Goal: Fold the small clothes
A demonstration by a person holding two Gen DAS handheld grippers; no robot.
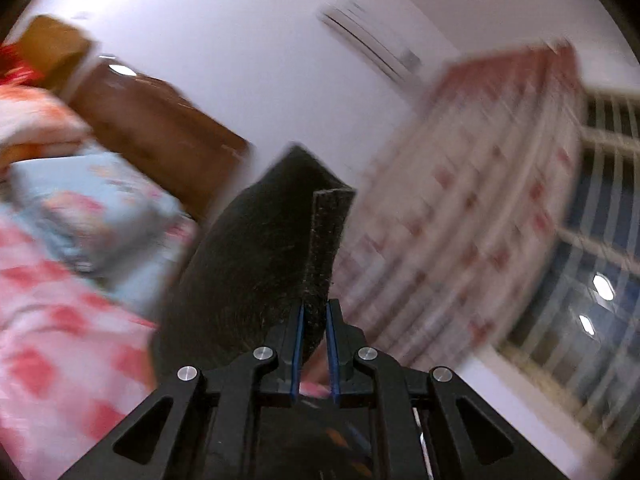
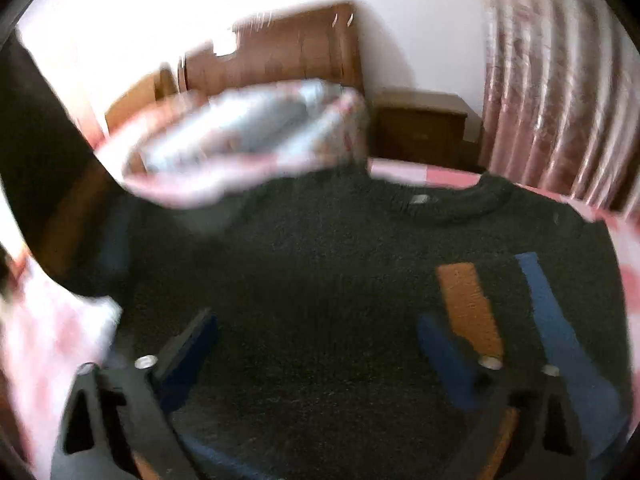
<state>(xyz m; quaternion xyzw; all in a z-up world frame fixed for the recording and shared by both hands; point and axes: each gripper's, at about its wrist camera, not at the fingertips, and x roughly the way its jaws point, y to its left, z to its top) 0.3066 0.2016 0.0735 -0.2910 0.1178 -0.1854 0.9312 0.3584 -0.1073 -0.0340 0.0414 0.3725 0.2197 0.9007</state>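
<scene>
While the left gripper is pinching a raised edge of the dark sweater spread on the bed, the right gripper is hovering agape; thick knit risks slipping free.

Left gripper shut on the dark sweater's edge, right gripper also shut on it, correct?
Not quite. The left gripper is shut on the sweater, but the right wrist view shows the right gripper open, fingers spread wide above the fabric.
</scene>
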